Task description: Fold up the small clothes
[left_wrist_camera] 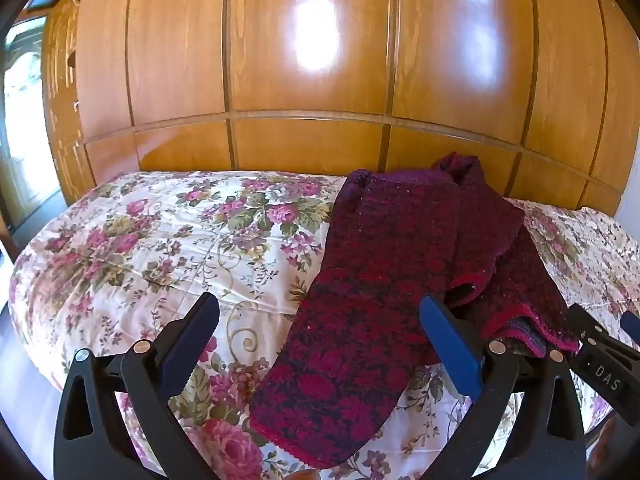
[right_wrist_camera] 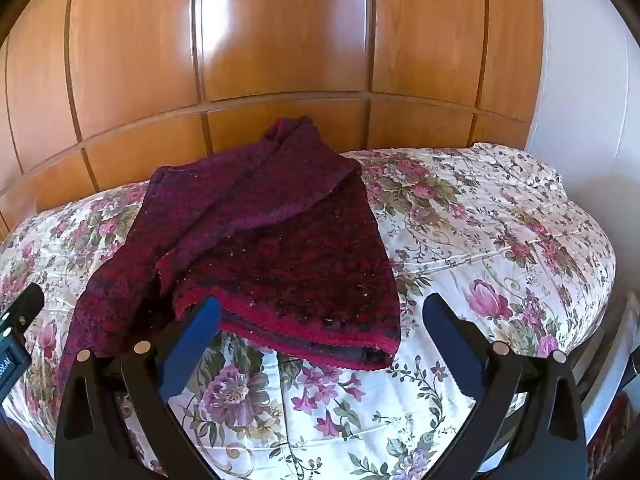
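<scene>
2 grippers are hovering above a bed, both with jaws spread wide apart and nothing between them. On the left, the left gripper [left_wrist_camera: 320, 324] is pointing down at the floral bedspread [left_wrist_camera: 160, 248], its left finger over bare quilt and its right finger by the garment's near edge. Just to its right, a dark red and purple knitted garment [left_wrist_camera: 380, 280] is lying rumpled on the bedspread, one long strip trailing toward the near edge of the bed and a folded part with a bright red hem beside it. Further right, the right gripper [right_wrist_camera: 320, 320] is hanging over that hem, its left finger in front of the knit. A glossy wooden wardrobe [right_wrist_camera: 280, 40] is standing behind the bed.
</scene>
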Demonstrator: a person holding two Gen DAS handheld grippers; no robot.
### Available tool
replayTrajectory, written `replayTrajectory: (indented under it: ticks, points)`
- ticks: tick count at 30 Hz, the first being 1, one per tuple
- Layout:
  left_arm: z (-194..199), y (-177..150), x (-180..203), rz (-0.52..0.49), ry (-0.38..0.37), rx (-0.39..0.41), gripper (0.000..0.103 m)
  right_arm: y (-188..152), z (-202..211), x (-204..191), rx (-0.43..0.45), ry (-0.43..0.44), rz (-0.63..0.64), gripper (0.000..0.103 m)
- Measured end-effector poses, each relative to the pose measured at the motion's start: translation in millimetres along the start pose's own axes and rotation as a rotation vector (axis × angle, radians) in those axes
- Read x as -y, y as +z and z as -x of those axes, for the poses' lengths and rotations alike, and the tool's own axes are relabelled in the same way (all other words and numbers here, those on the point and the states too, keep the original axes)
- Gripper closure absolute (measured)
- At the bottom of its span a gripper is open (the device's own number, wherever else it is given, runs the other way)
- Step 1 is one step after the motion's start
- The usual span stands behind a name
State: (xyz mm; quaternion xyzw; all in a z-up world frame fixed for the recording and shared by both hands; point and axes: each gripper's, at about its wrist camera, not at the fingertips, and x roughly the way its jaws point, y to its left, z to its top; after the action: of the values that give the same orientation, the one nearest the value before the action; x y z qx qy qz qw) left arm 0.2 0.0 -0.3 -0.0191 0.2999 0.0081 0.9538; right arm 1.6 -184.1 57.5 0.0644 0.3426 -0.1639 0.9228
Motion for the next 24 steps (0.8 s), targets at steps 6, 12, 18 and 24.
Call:
replayTrajectory:
  ticks: [6,12,18,24]
  points:
    - [-1.2,-4.7,1.5,-0.017,-0.004,-0.008,0.004,2.1,2.5,-5.7,0.003,-0.010,0.013,0.002]
    - [-5.2,-7.9,4.5,-0.025,-0.010,-0.012,0.004,-1.6,-1.4,-5.0,-0.009,-0.011,0.013,0.002]
    - [-6.2,-10.8,4.4,-0.025,-0.014,-0.015,0.004,-2.1,-5.5,-3.2,-0.015,-0.006,0.019,0.002]
    - [-6.1,-10.8,6.2,-0.027,-0.014,-0.017,0.004,-3.2,-6.7,-3.6,-0.020,-0.007,0.020,0.002]
